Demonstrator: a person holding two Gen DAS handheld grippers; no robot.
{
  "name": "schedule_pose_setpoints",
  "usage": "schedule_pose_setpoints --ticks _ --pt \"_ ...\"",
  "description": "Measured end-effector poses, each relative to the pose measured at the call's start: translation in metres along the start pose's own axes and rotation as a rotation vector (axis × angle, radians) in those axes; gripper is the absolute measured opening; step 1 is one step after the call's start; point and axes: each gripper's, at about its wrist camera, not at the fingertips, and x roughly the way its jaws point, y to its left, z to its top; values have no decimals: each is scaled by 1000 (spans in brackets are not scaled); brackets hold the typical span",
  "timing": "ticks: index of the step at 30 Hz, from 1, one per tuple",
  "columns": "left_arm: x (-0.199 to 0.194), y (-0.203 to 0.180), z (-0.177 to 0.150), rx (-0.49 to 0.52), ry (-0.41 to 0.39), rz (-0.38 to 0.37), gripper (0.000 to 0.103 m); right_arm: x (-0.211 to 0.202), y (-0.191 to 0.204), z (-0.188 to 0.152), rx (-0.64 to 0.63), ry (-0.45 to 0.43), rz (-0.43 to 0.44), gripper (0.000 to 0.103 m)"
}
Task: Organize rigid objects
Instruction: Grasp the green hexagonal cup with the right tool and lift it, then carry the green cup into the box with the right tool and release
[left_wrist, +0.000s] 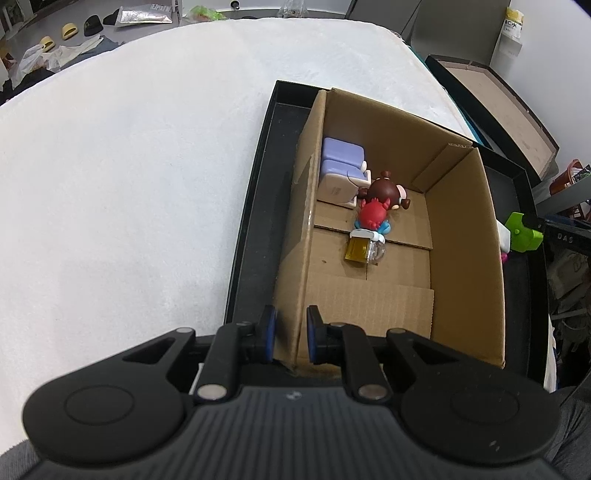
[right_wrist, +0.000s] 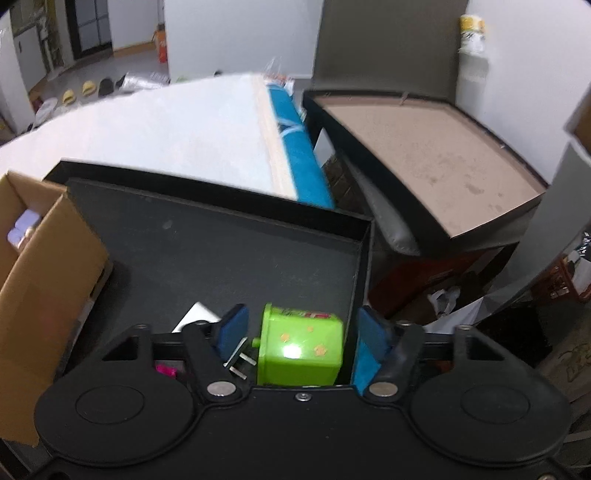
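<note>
Green box: between the right gripper pads, gaps both sides, on black tray.
Right gripper: wide open, holds nothing.
Left gripper: nearly closed, pads astride cardboard box wall; contact unclear.
In box: figurine, two purple-white chargers.
Writing: green box label unreadable.

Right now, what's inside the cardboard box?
The cardboard box holds two purple-and-white items, a brown-haired figurine, a red-and-blue toy and a small amber bottle. Its near left wall hides anything below.
</note>
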Motion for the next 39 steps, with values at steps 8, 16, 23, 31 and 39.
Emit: schedule_pose_setpoints --ticks 8,16,23,31,39 --pt "0 0 0 -1 -2 -2 15 -5 10 -4 -49 42 1 48" --pt "-2 0 -1 4 -9 -11 15 -29 12 -6 -45 35 13 48" --pt "-6 1 -4 10 -20 -33 14 -51 22 -6 -64 13 4 48" --pt "-9 4 -6 10 -28 -41 12 -73 36 0 -103 -14 -5 48" --pt "-13 7 -8 6 -42 -59 12 -89 59 8 -178 -32 2 48"
